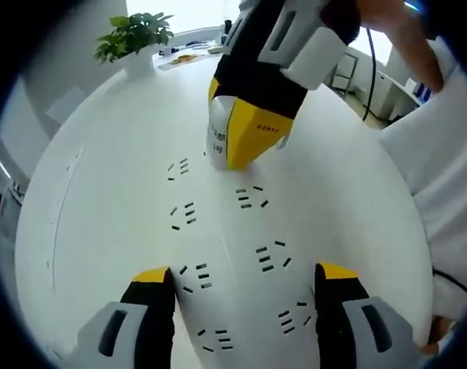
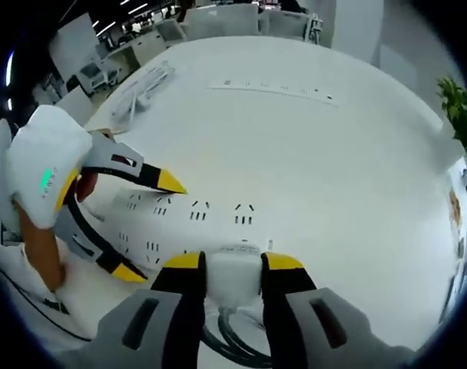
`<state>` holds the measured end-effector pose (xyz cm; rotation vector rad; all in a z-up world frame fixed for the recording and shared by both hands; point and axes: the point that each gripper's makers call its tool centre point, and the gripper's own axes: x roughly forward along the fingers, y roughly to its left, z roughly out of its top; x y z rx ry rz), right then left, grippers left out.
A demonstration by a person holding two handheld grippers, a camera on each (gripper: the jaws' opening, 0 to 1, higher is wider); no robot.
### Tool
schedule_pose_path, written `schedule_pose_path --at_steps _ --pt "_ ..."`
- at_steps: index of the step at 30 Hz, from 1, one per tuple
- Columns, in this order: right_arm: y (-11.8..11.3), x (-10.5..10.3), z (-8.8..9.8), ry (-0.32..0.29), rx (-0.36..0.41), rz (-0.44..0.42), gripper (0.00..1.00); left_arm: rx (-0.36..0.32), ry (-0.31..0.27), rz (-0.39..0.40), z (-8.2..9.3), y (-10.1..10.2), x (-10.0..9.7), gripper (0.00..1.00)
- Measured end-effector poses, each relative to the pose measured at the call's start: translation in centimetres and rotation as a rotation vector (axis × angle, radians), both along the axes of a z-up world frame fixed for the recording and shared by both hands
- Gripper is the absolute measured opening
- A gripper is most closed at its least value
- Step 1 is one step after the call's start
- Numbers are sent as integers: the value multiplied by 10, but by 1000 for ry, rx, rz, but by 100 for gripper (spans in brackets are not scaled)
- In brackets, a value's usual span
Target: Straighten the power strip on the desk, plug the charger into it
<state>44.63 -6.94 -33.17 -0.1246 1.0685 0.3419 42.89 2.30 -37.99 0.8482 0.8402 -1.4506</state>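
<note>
The white power strip [image 1: 233, 254] lies on the white desk [image 1: 110, 177], with two rows of sockets running away from me. My left gripper [image 1: 245, 273] is open, one jaw on each side of the strip's near end. The right gripper [image 1: 230, 131] comes down from above, shut on a white charger [image 1: 216, 137] that sits just over the strip's far end. In the right gripper view my right gripper [image 2: 233, 261] clamps the charger [image 2: 233, 278] above the strip [image 2: 195, 211]. The left gripper [image 2: 149, 227] straddles the strip at the left. A dark cable [image 2: 226, 338] loops below the charger.
A potted plant [image 1: 134, 34] stands at the desk's far edge. A person's white sleeve [image 1: 441, 192] is at the right. A second long strip [image 2: 279, 88] and a bundle of white cable [image 2: 141, 92] lie farther across the desk. Office chairs and desks stand beyond.
</note>
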Motion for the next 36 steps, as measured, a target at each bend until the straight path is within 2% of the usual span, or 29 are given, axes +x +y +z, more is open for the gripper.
schedule_pose_path --at_steps 2,3,5,7,8,10,11,15,16,17,19,21,24,26,31,33,36 --pt "3 1 0 -19 22 32 28 0 0 1 0 0 0 75" --pt "8 1 2 -33 60 54 31 -1 0 1 0 0 0 75" --pt "15 4 12 -55 164 21 40 -2 1 1 0 0 0 75" --pt "21 5 26 -95 221 34 47 -4 2 1 0 0 -1 75" --pt "23 5 32 -112 236 41 50 -5 2 1 0 0 -1 75" --pt "27 6 44 -183 230 99 55 -6 2 1 0 0 -1 75" --pt "27 4 47 -190 219 118 57 -7 3 1 1 0 -1 75" --pt "35 -1 62 -313 133 322 66 -6 2 1 1 0 -2 75" --pt "34 -3 62 -337 77 401 66 -6 2 1 1 0 -2 75" --pt "30 -7 58 -336 2 496 64 -5 2 1 1 0 -2 75" --pt "16 -7 50 -344 -165 601 53 -4 2 0 1 -1 -1 75" --pt "9 -3 44 -366 -266 667 52 -5 2 0 1 -1 -2 75" --pt "16 -7 39 -376 -289 752 54 0 1 1 2 0 -2 75" --pt "18 -8 38 -385 -330 828 55 2 1 1 2 0 -2 75" --pt "19 -3 34 -406 -449 1067 46 5 0 5 2 0 -3 75" --pt "21 -5 25 -376 -432 1134 45 6 0 7 3 0 -5 75" --pt "19 -4 15 -341 -459 1222 45 8 0 8 3 1 -6 75"
